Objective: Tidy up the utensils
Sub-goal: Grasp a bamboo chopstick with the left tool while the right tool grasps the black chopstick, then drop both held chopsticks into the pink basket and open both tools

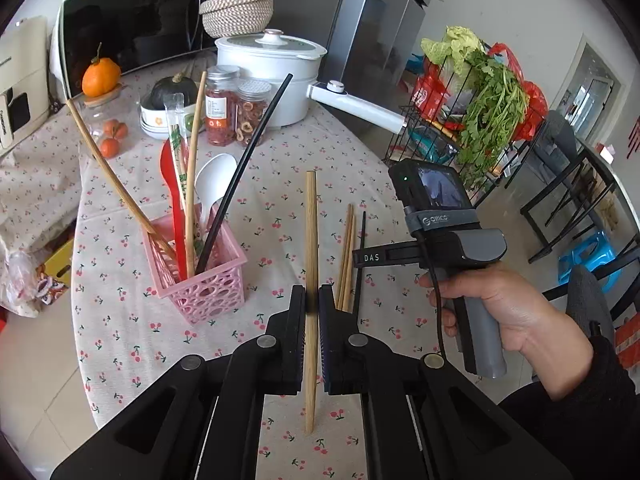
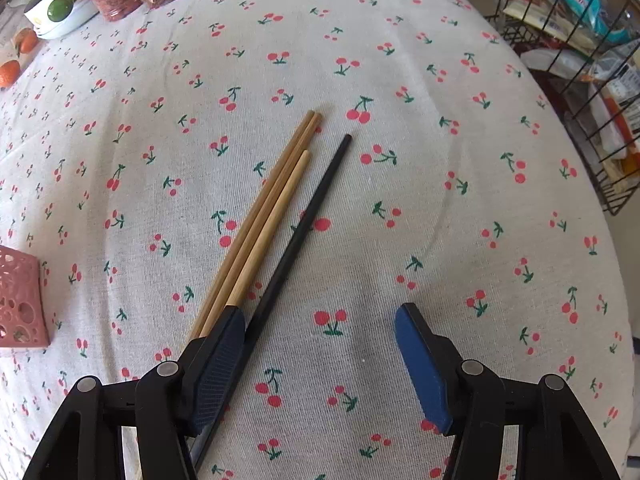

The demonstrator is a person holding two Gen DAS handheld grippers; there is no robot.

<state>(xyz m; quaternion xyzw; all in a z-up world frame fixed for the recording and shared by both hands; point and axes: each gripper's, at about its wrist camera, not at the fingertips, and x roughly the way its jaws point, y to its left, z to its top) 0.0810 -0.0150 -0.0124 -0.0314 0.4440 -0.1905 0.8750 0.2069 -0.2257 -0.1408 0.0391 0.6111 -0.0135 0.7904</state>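
Note:
My left gripper [image 1: 312, 300] is shut on a light wooden chopstick [image 1: 311, 240] and holds it above the cherry-print tablecloth [image 1: 280, 152]. A pink basket [image 1: 200, 276] to its left holds several chopsticks, a red spoon [image 1: 170, 184] and a white spoon [image 1: 216, 184]. My right gripper [image 2: 320, 320] is open just over the cloth. Three wooden chopsticks [image 2: 264, 216] and one black chopstick [image 2: 304, 232] lie on the cloth, passing under its left finger [image 2: 224, 356]. They also show in the left wrist view [image 1: 347, 256].
A white pot [image 1: 272, 76], two jars [image 1: 236, 108], a bowl with a squash [image 1: 168, 108], oranges [image 1: 110, 138] and a microwave [image 1: 136, 20] stand at the back. A wire rack with greens [image 1: 472, 112] stands right of the table. The basket's corner [image 2: 20, 304] shows at left.

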